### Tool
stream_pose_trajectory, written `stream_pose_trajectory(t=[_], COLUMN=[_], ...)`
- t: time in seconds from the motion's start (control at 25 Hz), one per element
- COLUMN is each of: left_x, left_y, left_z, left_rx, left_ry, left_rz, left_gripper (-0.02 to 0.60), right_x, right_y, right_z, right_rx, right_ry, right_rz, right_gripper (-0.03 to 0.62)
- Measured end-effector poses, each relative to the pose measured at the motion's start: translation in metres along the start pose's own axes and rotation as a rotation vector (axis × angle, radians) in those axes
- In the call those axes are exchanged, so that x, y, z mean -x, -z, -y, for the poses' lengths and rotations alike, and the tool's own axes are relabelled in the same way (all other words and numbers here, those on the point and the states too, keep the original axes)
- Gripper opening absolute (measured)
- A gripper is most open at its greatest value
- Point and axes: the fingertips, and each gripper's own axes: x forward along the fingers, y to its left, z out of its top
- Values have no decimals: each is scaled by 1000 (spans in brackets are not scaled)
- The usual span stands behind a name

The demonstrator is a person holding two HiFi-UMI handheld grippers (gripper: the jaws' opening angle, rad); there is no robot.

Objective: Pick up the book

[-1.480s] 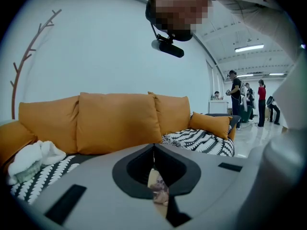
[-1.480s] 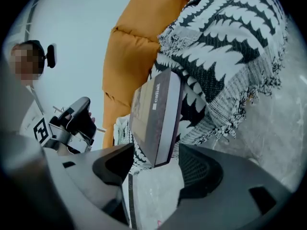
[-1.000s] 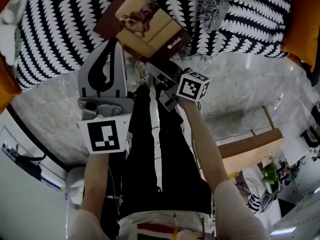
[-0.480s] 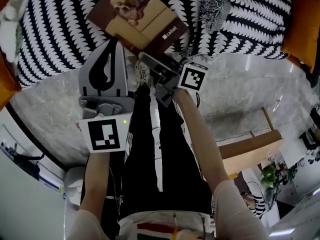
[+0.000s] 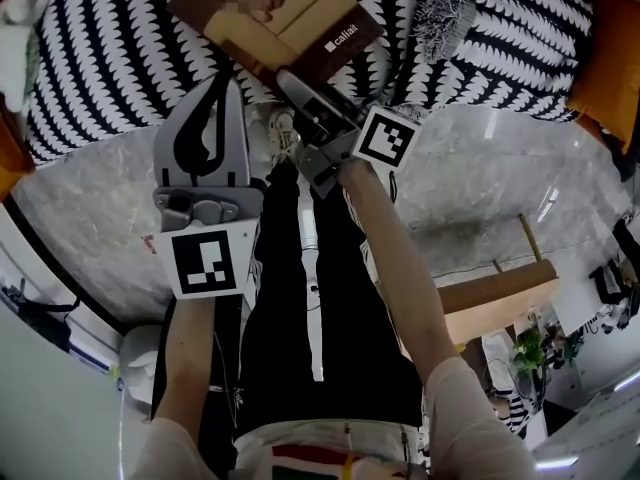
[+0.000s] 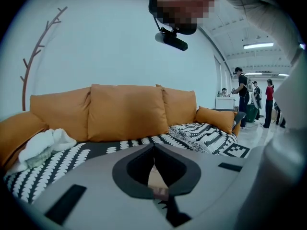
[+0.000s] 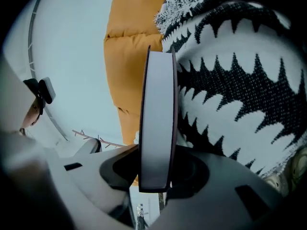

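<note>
Book (image 5: 300, 30) is lying flat on the black-and-white throw (image 5: 120, 58) that covers the sofa (image 6: 124, 111). It is turned diagonally to the person, with one corner pointing back toward the knees.

The right gripper (image 5: 287, 76) is reaching in from the near side and taking the book by the edge next to that corner. In the right gripper view the page block (image 7: 157, 119) is standing edge-on between the fingers (image 7: 192, 169). They are closing, one against each cover, and appear to be bearing on it already.

The left gripper (image 5: 222, 83) is hovering just to the left of the same edge, short of the book. Its fingers are together and holding nothing.

The right hand is therefore the working hand. Most of the book is extending away from the fingers, up the sofa seat. A lift from this hold is likely to let the far end droop unless the clamp is firm.
</note>
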Motion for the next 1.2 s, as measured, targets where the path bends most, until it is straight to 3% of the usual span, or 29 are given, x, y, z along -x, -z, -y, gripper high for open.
stream_pose_trajectory(t=[0.32, 0.56, 0.92, 1.08, 1.2], left_x=[3, 5, 45, 76, 93], left_y=[-21, -61, -166, -230, -290], left_z=[-14, -31, -38, -39, -33], left_rx=[-1, 2, 34, 77, 62], left_ry=[-36, -74, -125, -153, -141], left_rz=[31, 122, 195, 253, 341], left_gripper=[8, 8, 8, 8, 8], right_x=[0, -13, 4, 42, 64], right_y=[-28, -57, -92, -87, -89], right_z=[-31, -81, -222, -304, -377], right_rx=[-1, 122, 390, 550, 662], right_ry=[-14, -26, 29, 92, 93], right_rz=[102, 146, 214, 243, 293], right_gripper=[155, 153, 153, 153, 153])
